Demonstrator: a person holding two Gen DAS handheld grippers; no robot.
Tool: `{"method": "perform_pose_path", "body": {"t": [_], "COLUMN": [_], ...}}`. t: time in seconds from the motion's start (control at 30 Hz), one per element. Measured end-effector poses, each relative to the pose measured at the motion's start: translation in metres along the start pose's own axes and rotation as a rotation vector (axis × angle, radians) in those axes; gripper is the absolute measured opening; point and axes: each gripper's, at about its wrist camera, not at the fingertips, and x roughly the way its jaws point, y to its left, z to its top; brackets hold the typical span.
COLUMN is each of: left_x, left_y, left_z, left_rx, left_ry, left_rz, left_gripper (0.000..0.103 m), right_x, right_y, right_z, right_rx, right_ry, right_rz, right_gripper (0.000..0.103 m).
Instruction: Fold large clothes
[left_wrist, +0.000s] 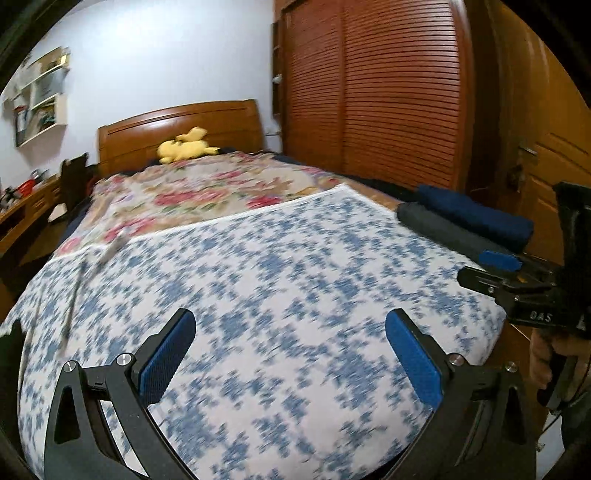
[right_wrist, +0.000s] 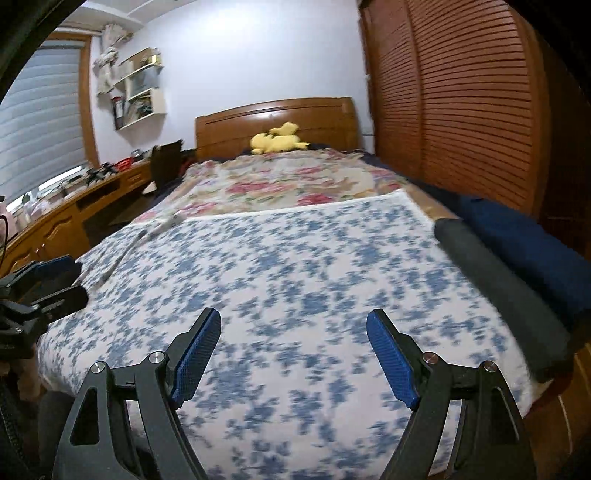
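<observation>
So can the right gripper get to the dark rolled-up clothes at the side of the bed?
Probably yes. The right gripper is open and empty over the blue-patterned cloth, and the dark grey roll lies just to its right at the bed's edge, with nothing between them.

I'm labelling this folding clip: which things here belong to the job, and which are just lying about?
Belongs to the job:
- blue-and-white patterned cloth, spread flat on the bed
- left gripper, jaws open
- right gripper, jaws open

Just lying about:
- yellow plush toy
- dark grey roll
- navy folded pile
- floral bedspread
</observation>
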Motion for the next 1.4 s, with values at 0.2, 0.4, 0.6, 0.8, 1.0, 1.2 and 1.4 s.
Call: {"method": "perform_pose_path", "body": {"t": [0.2,0.4,0.6,0.8,1.0,1.2,1.4], "left_x": [-0.006,-0.022,-0.051,-0.091,-0.128,-0.146,-0.15], "left_y": [0.035,0.064,0.08,0.083,0.078,0.068,0.064], "left_z": [-0.027,-0.049,-0.053,-0.038,-0.027,-0.024,-0.025], "left_rx": [-0.052,-0.117,-0.159,-0.163,-0.149,-0.12,-0.115], "left_ry": [0.019,0.024,0.0,-0.078,-0.152,-0.194,-0.202], "left_rz": [0.089,0.143,0.173,0.197,0.215,0.23,0.224], "left_gripper": [0.103,0.103,0.103,0.103,0.103,0.103,0.103], "right_x": [0.019,0.036,0.03,0.017,-0.001,0.002,0.007], "right_y": [0.022,0.045,0.055,0.065,0.066,0.062,0.063], "right_z": [-0.01,-0.018,-0.015,0.0,0.012,0.004,-0.002], "right_rx": [-0.018,-0.024,-0.036,-0.064,-0.075,-0.068,-0.066], "right_ry": [0.018,0.033,0.005,-0.072,-0.158,-0.186,-0.187], "right_rz": [0.05,0.077,0.098,0.119,0.131,0.14,0.138], "right_gripper": [0.082,0.082,0.082,0.083,0.083,0.083,0.083]}}
